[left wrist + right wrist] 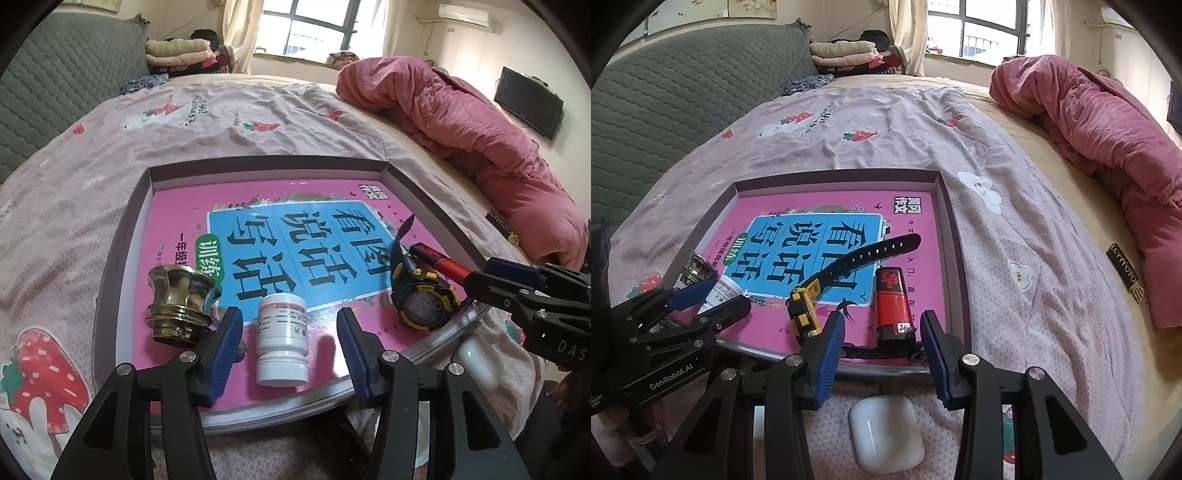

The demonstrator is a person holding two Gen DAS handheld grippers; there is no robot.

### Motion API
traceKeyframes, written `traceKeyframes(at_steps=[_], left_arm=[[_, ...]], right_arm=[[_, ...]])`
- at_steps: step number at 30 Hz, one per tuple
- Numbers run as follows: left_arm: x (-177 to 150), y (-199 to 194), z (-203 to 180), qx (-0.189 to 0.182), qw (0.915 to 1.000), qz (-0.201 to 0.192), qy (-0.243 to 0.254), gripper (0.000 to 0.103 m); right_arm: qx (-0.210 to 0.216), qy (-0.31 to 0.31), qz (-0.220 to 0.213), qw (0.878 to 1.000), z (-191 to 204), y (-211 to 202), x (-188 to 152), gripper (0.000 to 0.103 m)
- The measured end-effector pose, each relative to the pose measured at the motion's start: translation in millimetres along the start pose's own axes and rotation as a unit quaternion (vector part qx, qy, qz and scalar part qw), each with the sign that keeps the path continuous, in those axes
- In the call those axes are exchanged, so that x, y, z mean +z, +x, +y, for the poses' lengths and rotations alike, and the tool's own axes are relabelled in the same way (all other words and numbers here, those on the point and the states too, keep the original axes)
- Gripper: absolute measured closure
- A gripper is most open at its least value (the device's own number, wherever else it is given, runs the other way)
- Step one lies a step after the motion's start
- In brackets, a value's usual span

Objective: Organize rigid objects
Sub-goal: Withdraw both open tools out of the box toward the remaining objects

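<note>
Far left in the shallow tray [122, 236], on the pink workbook [177, 221] that lines it: brass knob [181, 306], upright on its threaded base, looks metal, probably heavy for its size and slick; best taken at the waist under the flared top. Next, left gripper [290, 350], jaws spread wide, holding nothing, straddling a white pill bottle [282, 339] lying on its side, cap toward the camera. Bottle reads light, stiff plastic, smooth, likely to roll; pinch across the body, not the ribbed cap. Pads not touching it. Right of that, black-and-yellow watch [424, 295] near the tray's near right corner, face chunky and rigid, strap [871, 254] floppy, so grab the case, not the band. Red lighter [894, 306] lies just beside the watch, flat on the workbook; light, hard, slippery sides, grip across the narrow width. Right gripper [882, 350] jaws also wide apart, empty, lined up on the lighter's near end. Below it, outside the tray on the bedsheet [1015, 258], white earbud case [886, 432], smooth rounded shell, light, easy to squirt out of a pinch; take the flat faces. Judging by layout, that case is the one item not yet in the tray.
</note>
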State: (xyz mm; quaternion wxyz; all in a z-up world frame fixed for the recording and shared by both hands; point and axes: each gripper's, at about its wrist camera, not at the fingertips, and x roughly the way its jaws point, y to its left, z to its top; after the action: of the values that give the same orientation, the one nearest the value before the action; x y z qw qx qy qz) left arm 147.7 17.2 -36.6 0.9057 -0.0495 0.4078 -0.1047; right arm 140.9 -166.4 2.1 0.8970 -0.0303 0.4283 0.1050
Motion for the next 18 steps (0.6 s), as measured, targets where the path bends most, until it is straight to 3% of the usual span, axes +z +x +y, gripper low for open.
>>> traceKeyframes(at_steps=[12,18], left_arm=[[1,-12,-2,-0.004,0.9997,-0.021,0.01,0.043],[4,-22,1,-0.011,0.999,-0.042,0.005,0.038]], right_arm=[[-0.002,0.001,-0.007,1.0,-1,-5,0,0.06],[-0.005,-0.007,-0.011,1.0,3,-8,1,0.052]])
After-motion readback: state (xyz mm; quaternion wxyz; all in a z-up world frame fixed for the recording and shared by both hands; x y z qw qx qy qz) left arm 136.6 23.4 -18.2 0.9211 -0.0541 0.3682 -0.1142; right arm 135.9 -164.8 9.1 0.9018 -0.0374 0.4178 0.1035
